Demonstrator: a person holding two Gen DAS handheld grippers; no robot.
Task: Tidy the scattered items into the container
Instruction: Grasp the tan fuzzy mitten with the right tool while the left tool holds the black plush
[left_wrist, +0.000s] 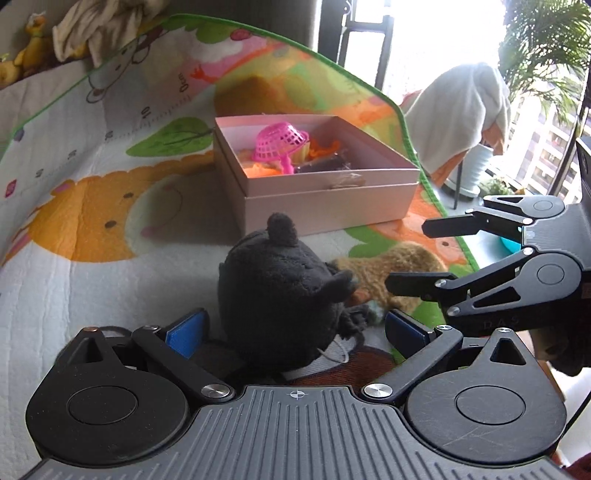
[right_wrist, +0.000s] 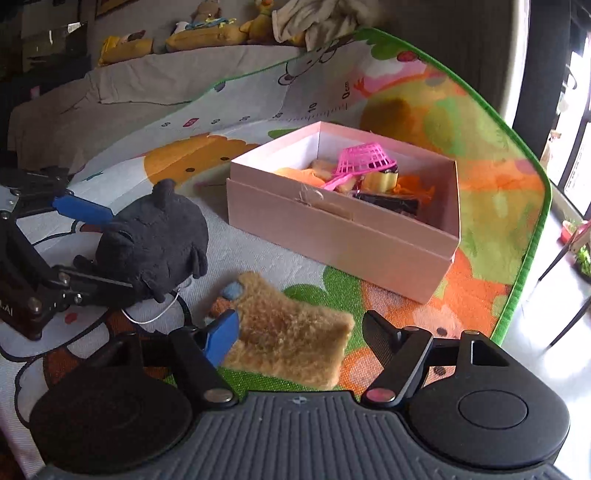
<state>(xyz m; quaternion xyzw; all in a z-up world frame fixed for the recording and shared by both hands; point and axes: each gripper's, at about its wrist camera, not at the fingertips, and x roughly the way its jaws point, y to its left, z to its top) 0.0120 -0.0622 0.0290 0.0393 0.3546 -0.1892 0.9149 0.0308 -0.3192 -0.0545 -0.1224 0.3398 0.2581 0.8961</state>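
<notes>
Evidently we bracket each stray for lifting: left gripper (left_wrist: 295, 325) spread around the black plush (left_wrist: 280, 291), right gripper (right_wrist: 299, 332) spread around the tan plush (right_wrist: 291, 343), near the pink box (right_wrist: 343, 229).

Left wrist view: low over the play mat (left_wrist: 110, 229), close behind the black plush (left_wrist: 280, 288), facing the pink box (left_wrist: 325, 199) and the window.
Right wrist view: low, close over the tan plush (right_wrist: 291, 332), facing the box's corner and the sofa.
Shared: both plushes, box, mat.
</notes>
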